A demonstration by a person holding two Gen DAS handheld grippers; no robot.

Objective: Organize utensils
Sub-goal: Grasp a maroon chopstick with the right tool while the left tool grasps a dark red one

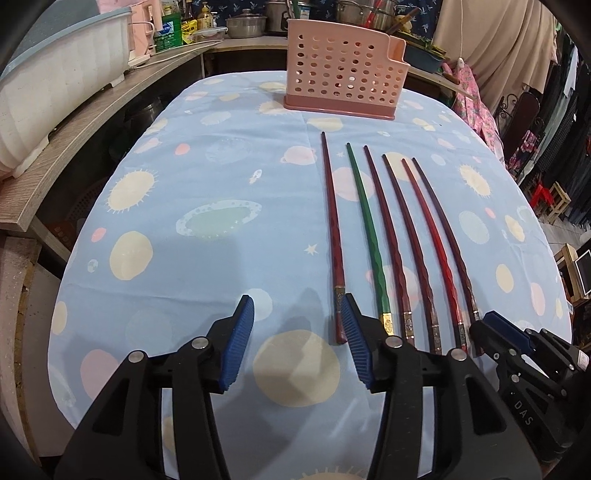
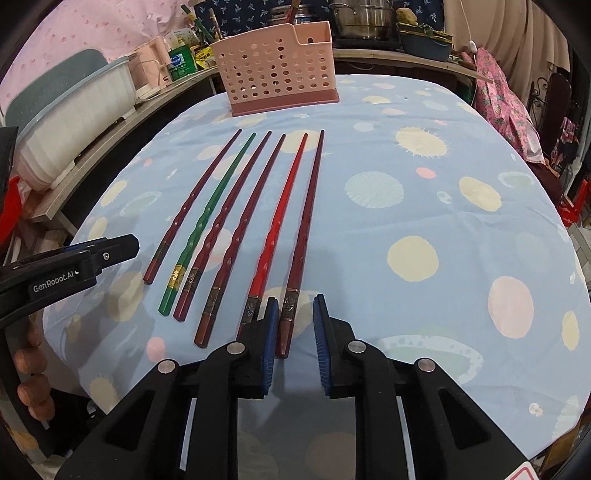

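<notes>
Several long chopsticks lie side by side on the blue patterned tablecloth (image 1: 207,177): dark red ones, one green (image 1: 365,225) (image 2: 210,206) and one bright red (image 2: 280,214). Their tips point at a pink perforated holder (image 1: 343,74) (image 2: 273,77) standing at the far edge. My left gripper (image 1: 297,306) is open over the cloth. The butt of the leftmost dark red chopstick (image 1: 332,221) lies just inside its right finger, untouched. My right gripper (image 2: 295,300) straddles the butt end of the rightmost dark chopstick (image 2: 306,221). A gap still shows beside its right pad.
A white dish rack (image 1: 55,85) sits on a wooden shelf (image 1: 74,147) along the table's left side. Pots (image 1: 245,24) and bottles crowd the counter behind the holder. Pink floral cloth (image 2: 498,99) hangs at the far right. Bare cloth spreads left and right of the chopsticks.
</notes>
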